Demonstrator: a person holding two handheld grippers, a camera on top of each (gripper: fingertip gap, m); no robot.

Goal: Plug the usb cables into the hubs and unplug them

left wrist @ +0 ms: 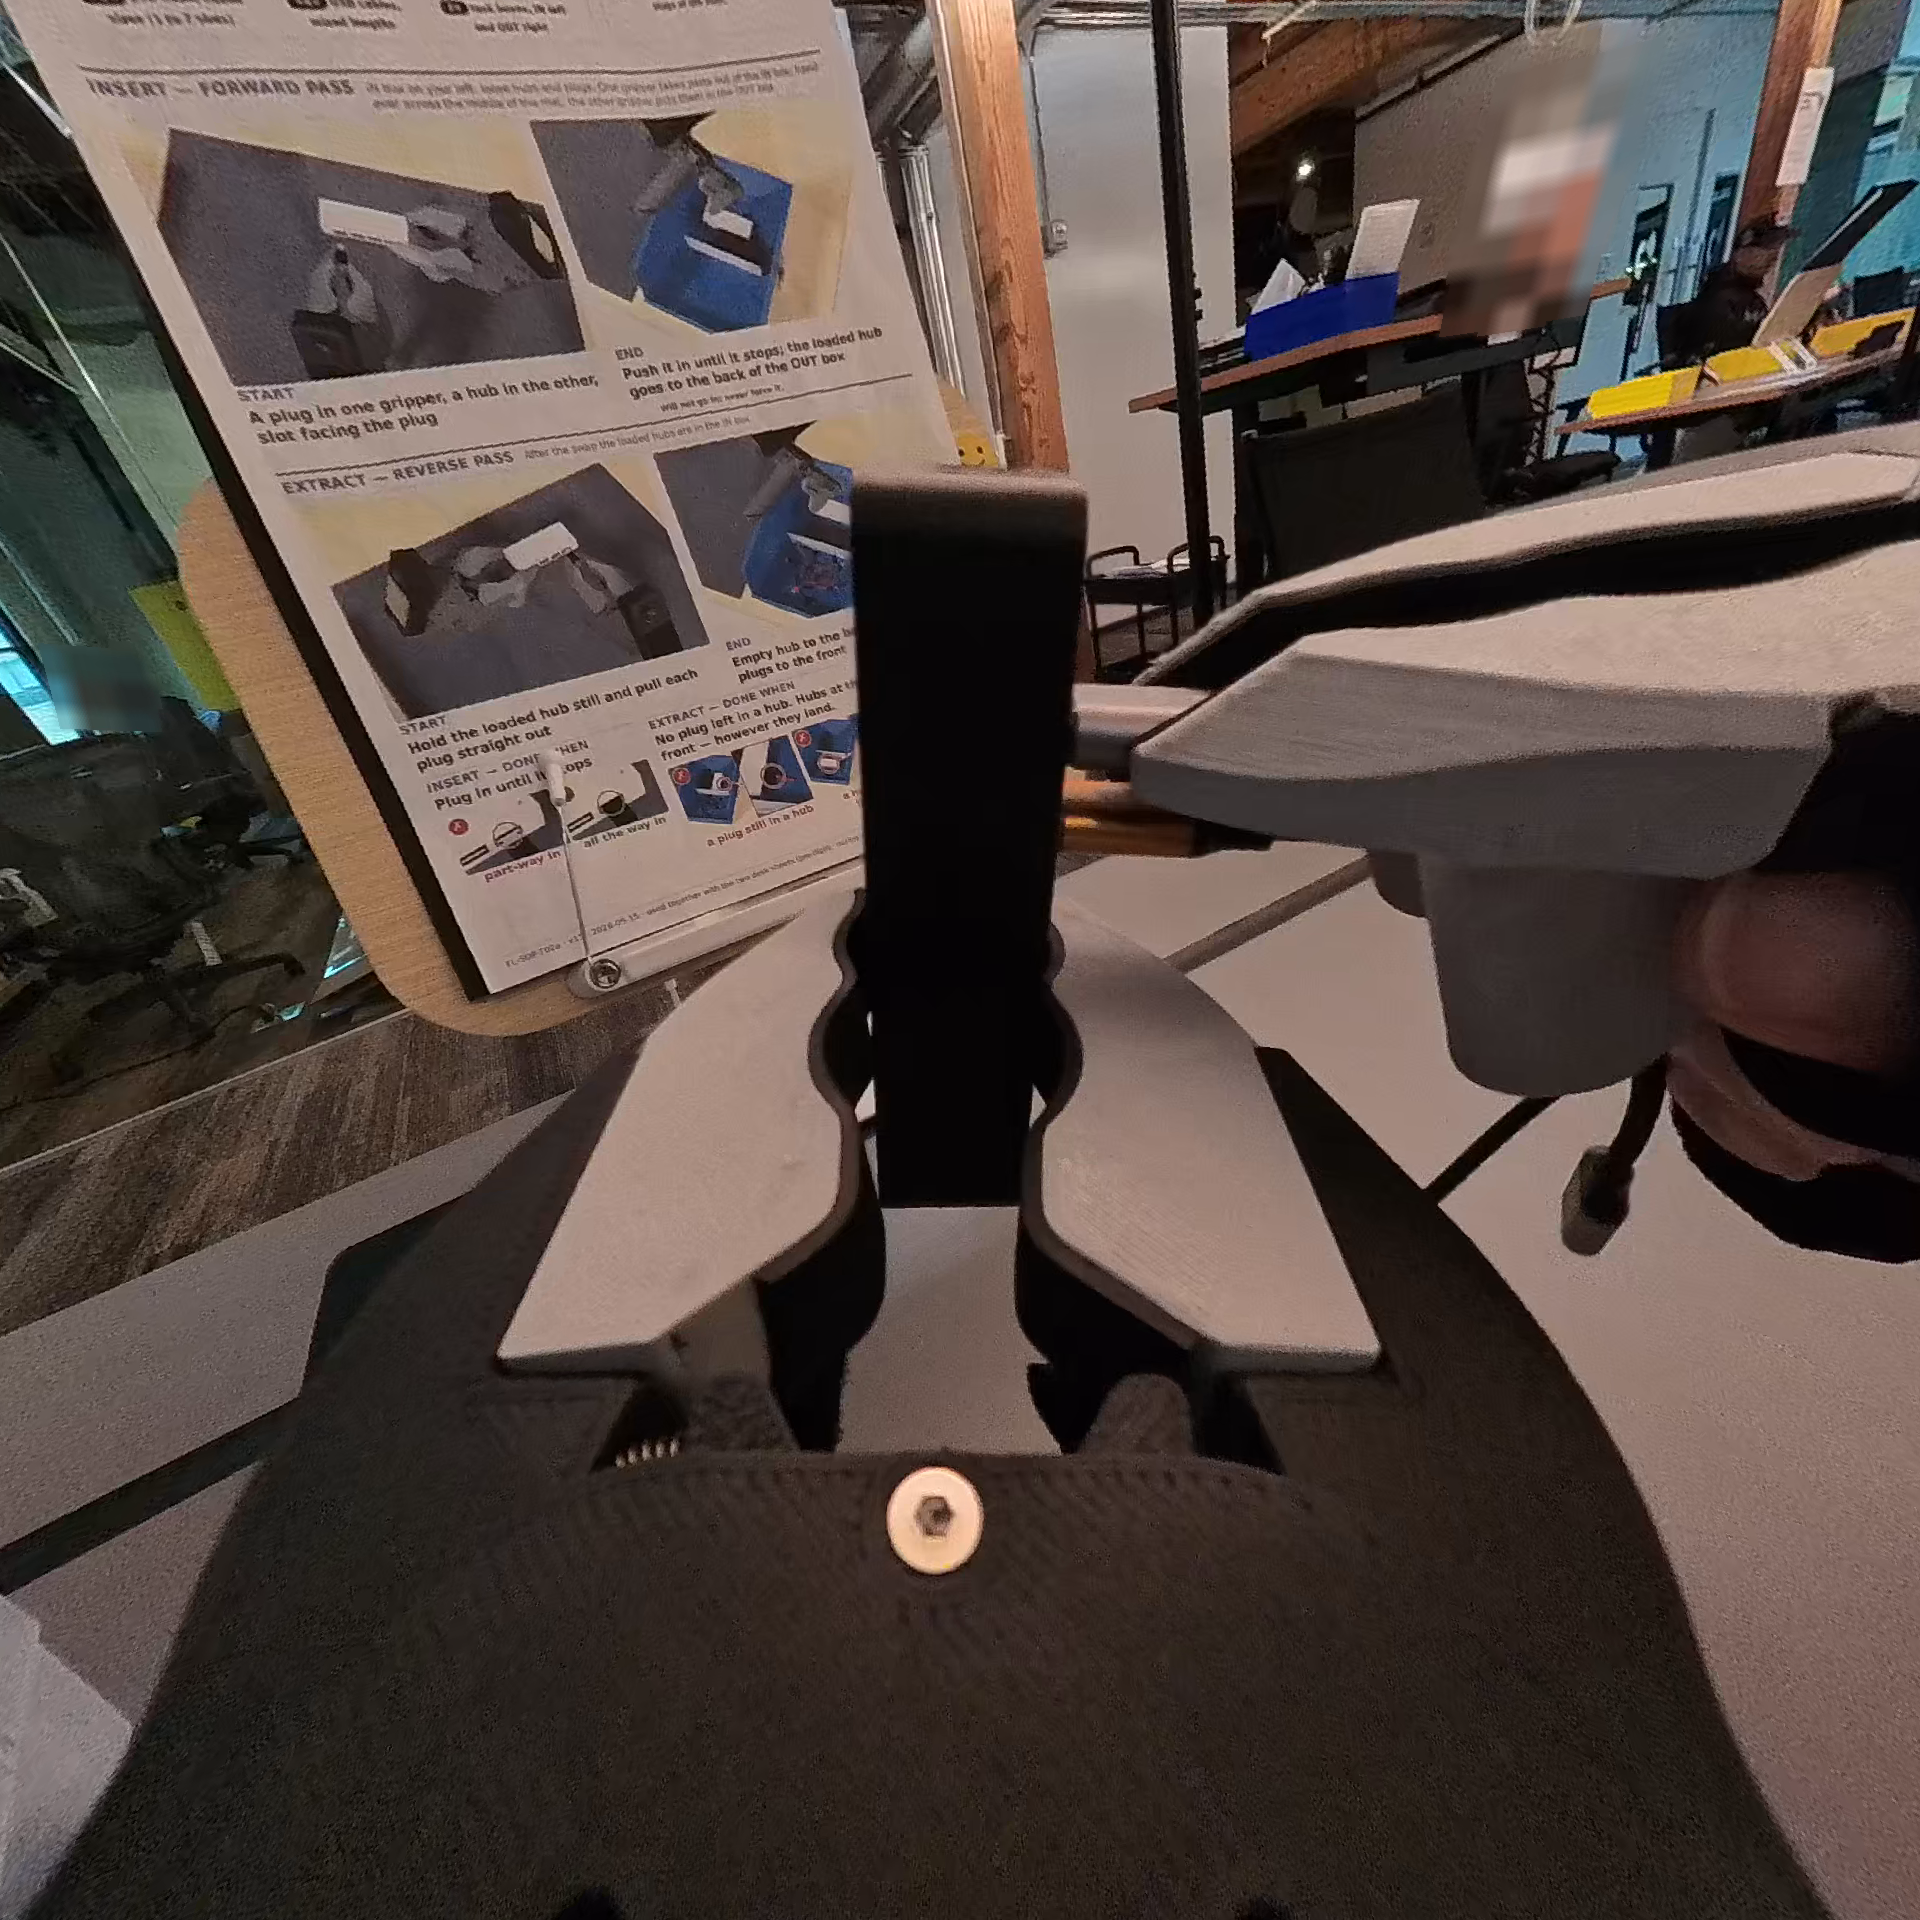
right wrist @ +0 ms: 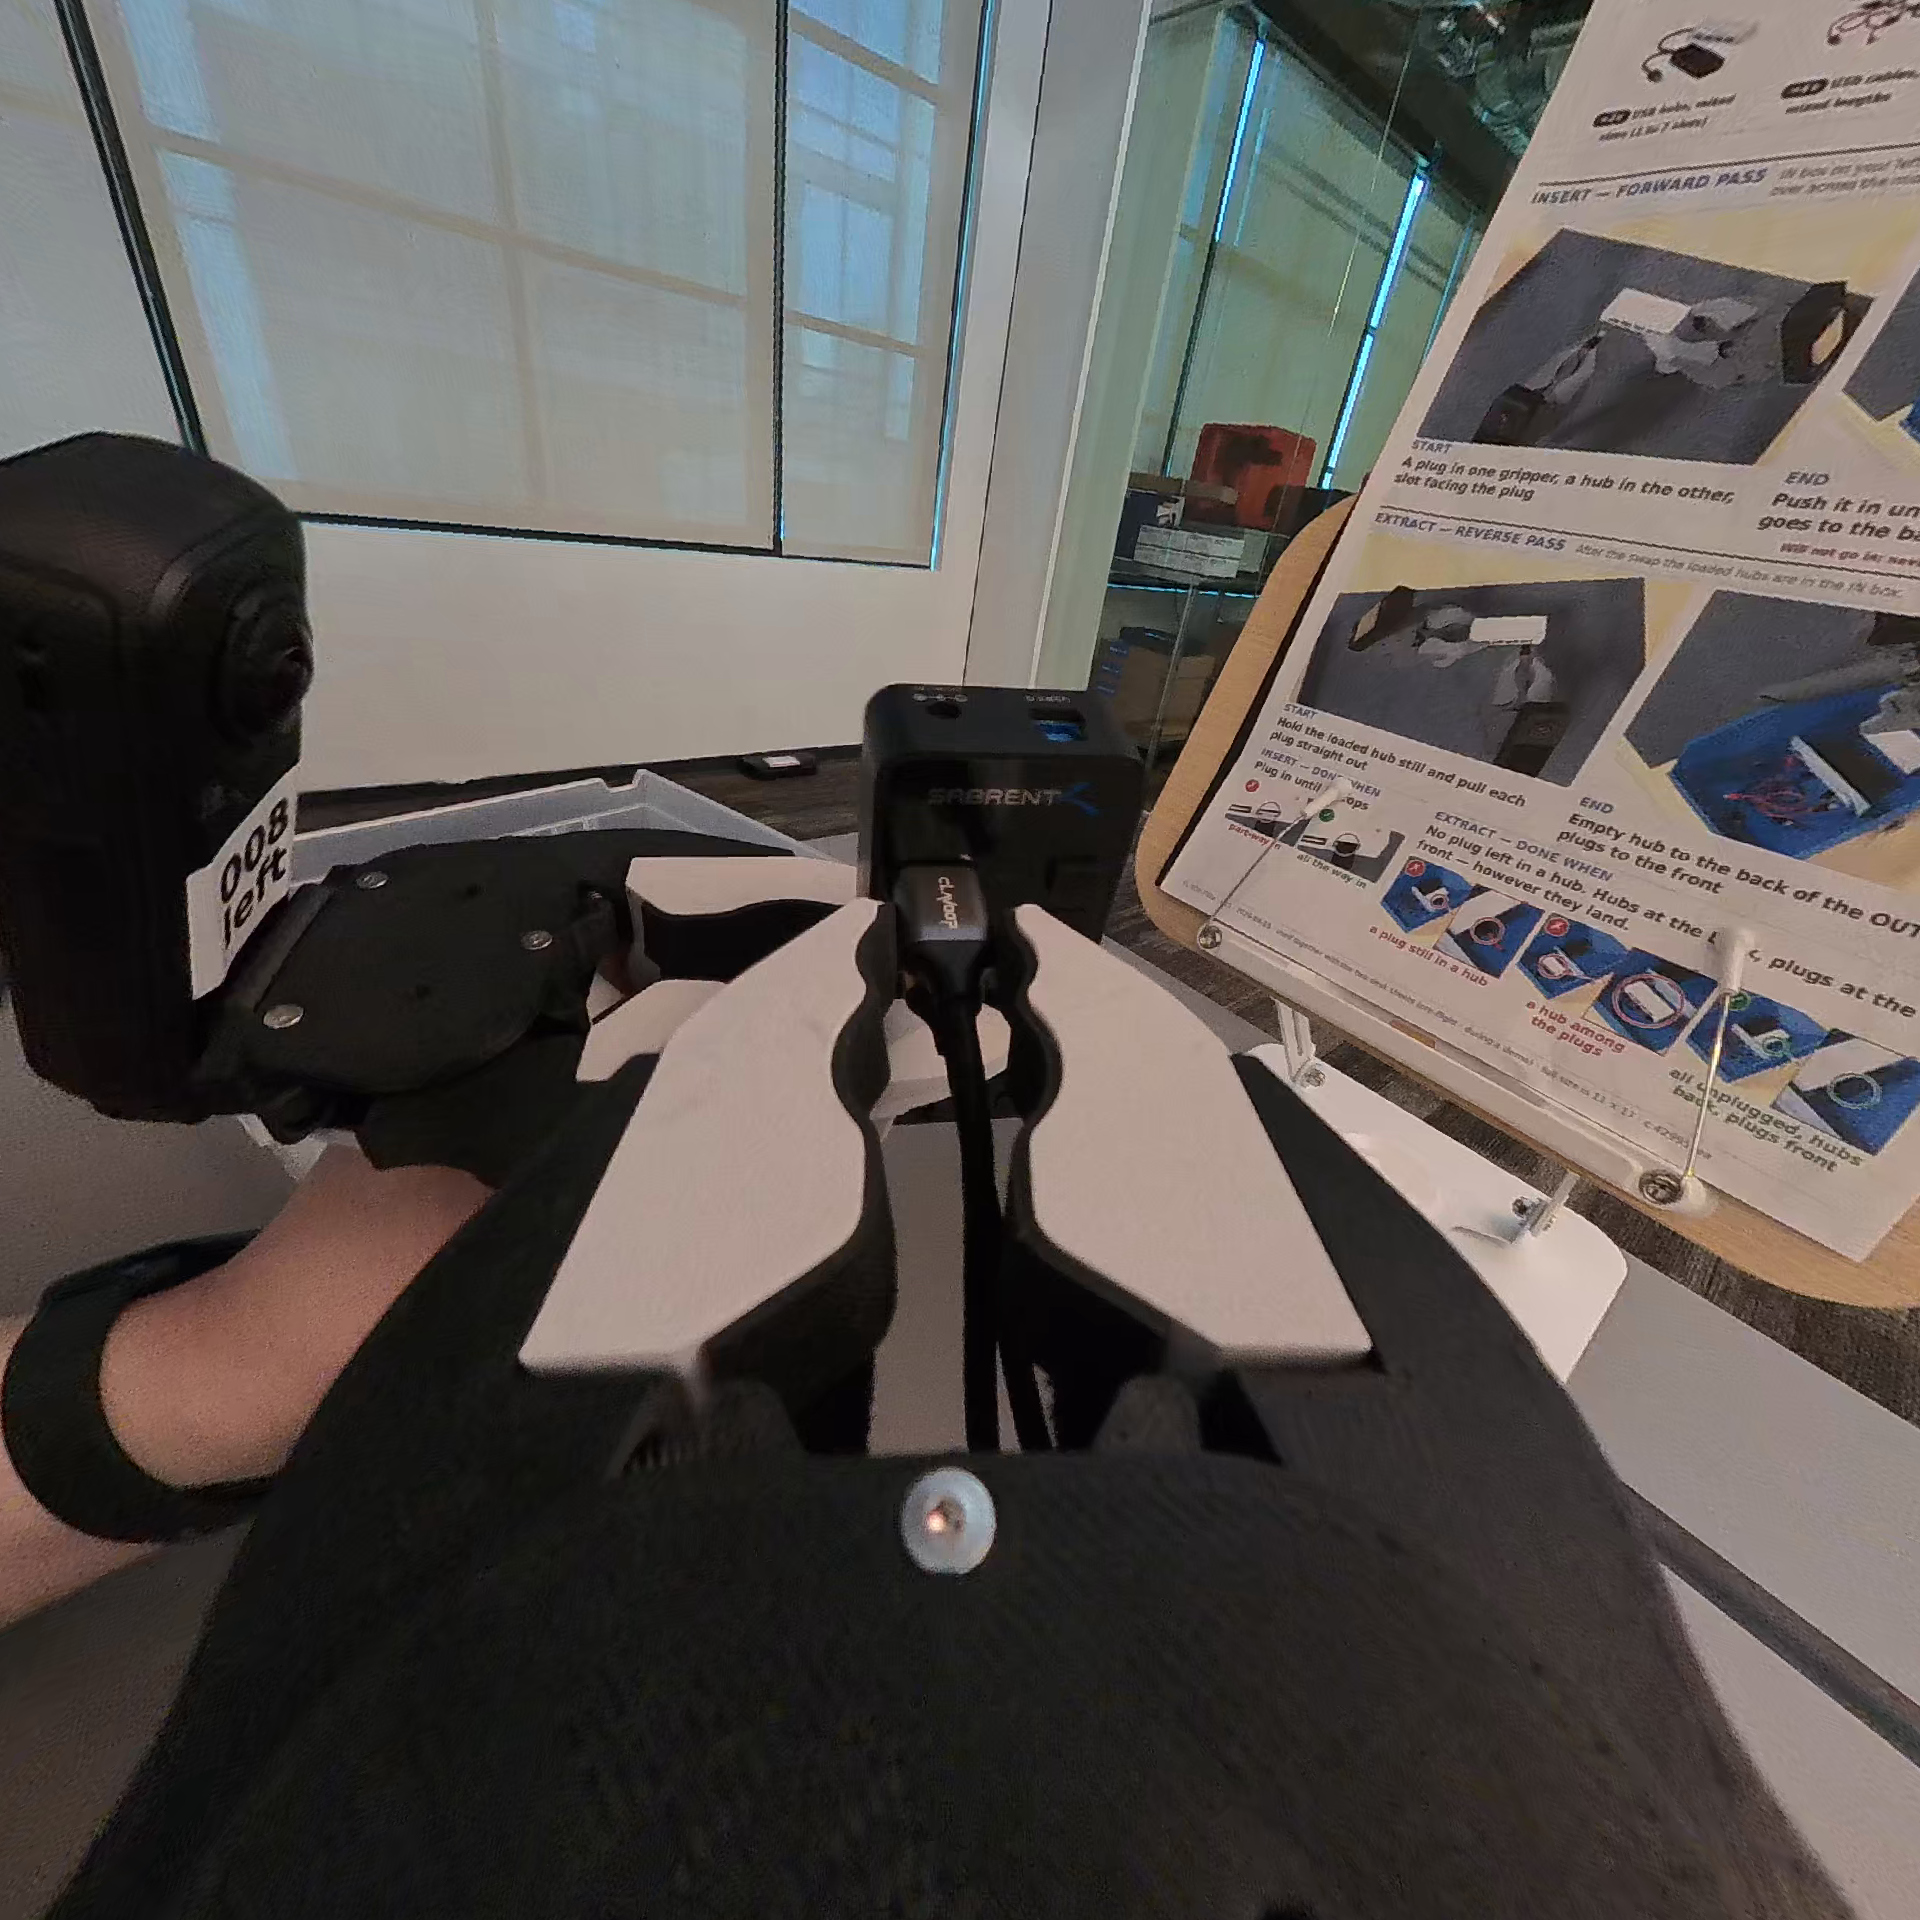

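My left gripper (left wrist: 951,977) is shut on a black USB hub (left wrist: 966,727) and holds it upright above the table. In the right wrist view the hub (right wrist: 1003,800) faces me, with the left gripper (right wrist: 727,914) coming in from the left. My right gripper (right wrist: 951,961) is shut on a dark grey USB plug (right wrist: 940,909) whose black cable (right wrist: 977,1195) runs back between the fingers. The plug's tip sits in a slot on the hub's face. In the left wrist view the right gripper (left wrist: 1101,769) reaches the hub's right side, metal plug end showing.
An instruction sheet on a wooden stand (left wrist: 499,499) stands behind the hub, also at the right of the right wrist view (right wrist: 1621,727). A clear plastic bin (right wrist: 582,810) sits at the back left. The table is grey (left wrist: 1558,1455). A loose cable end (left wrist: 1595,1205) hangs by the right hand. There is about 5 centimetres between the tips of the two grippers.
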